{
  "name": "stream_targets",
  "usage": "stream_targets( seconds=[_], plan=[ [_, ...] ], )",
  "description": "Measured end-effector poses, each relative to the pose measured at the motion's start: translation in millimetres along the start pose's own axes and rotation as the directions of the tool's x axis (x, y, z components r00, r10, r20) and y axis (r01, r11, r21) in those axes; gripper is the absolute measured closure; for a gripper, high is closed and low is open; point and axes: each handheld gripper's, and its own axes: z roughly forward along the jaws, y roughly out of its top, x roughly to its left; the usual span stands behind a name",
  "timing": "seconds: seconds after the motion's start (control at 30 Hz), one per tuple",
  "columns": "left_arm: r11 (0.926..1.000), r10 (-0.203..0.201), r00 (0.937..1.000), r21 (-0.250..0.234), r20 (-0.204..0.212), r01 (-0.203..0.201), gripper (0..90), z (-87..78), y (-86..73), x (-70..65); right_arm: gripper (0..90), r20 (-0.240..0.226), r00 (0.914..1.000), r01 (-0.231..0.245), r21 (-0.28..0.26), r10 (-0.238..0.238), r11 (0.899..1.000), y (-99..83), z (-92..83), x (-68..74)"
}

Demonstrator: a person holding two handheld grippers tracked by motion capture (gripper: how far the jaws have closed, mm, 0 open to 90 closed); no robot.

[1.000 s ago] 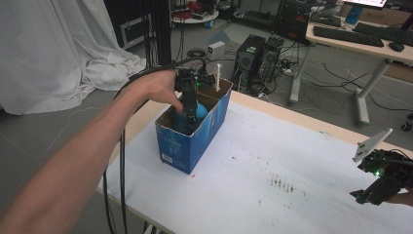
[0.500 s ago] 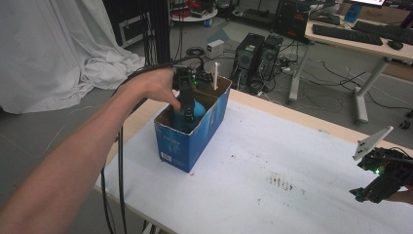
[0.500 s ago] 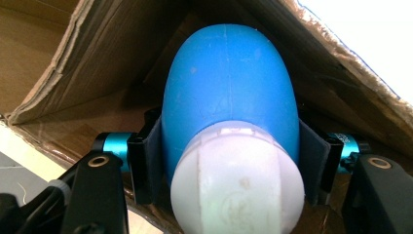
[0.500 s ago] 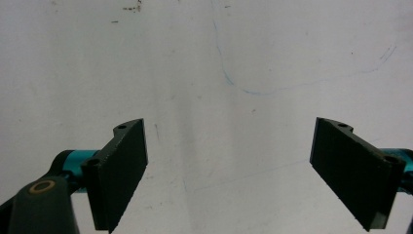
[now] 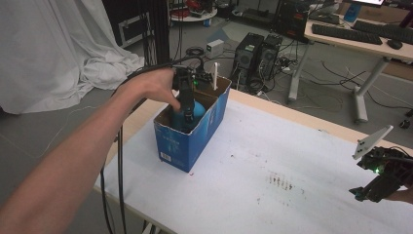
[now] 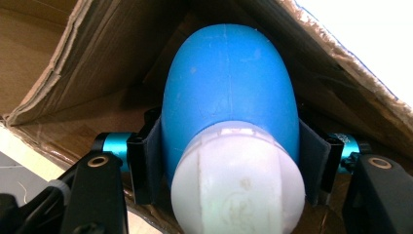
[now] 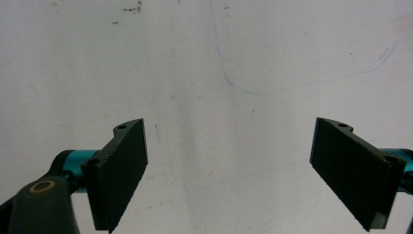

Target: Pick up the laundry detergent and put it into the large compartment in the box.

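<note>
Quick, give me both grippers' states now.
Left gripper: shut on the blue and white bottle inside the blue box.
Right gripper: open, empty.

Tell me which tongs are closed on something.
The left tongs, inside the blue cardboard box, clamp the blue bulb. The right tongs gape over bare table.

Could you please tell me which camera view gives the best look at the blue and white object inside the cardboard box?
The left gripper view: the blue and white object is close up, clamped between the left gripper jaws inside the cardboard box. In the high view it is a small blue patch behind the hand. The right gripper view faces bare table.
</note>
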Motion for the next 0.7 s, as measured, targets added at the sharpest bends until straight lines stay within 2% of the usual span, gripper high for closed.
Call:
stream_targets(
  seconds=[0.23, 0.7],
  plan=[
    [0.9999, -0.014, 0.9999, -0.001, 0.008, 0.014, 36.6, 0.3, 0.4, 0.5, 13.0, -0.002, 1.0000, 0.006, 0.001, -0.006, 1.000, 0.8, 0.5, 0.0],
    [0.9999, -0.014, 0.9998, -0.001, 0.012, 0.014, 31.5, 2.9, 0.8, 0.3, 13.0, -0.002, 1.0000, 0.001, 0.003, -0.001, 1.000, 0.8, -0.7, 1.2]
  ],
)
